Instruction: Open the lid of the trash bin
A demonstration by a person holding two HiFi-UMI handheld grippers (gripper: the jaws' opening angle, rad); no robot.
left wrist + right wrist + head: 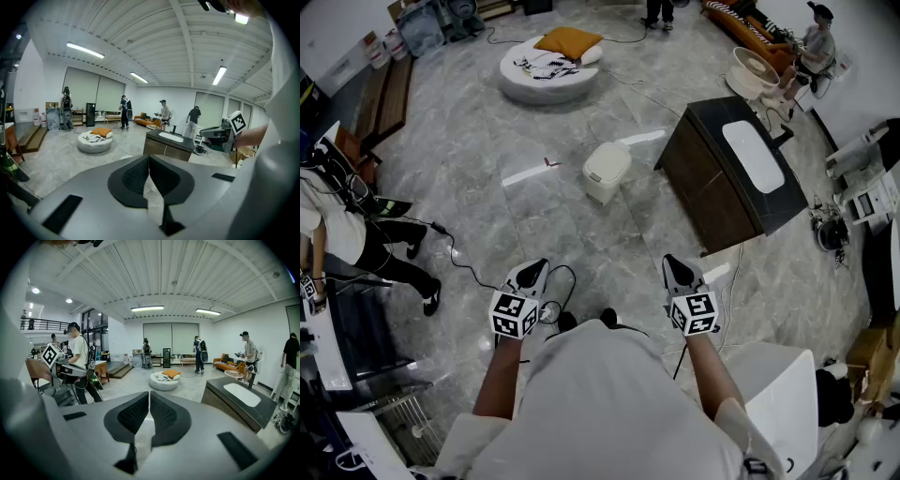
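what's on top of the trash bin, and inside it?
Nothing rests on the trash bin. Its lid is down, so the inside is covered and cannot be seen.

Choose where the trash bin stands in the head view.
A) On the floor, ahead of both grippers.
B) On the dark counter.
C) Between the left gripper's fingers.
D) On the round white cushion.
A: the trash bin sits on the grey floor, well ahead of the left gripper and right gripper, touched by neither.

trash bin [606, 172] on floor [478, 178] left of cabinet [701, 187], pouf [546, 90] behind
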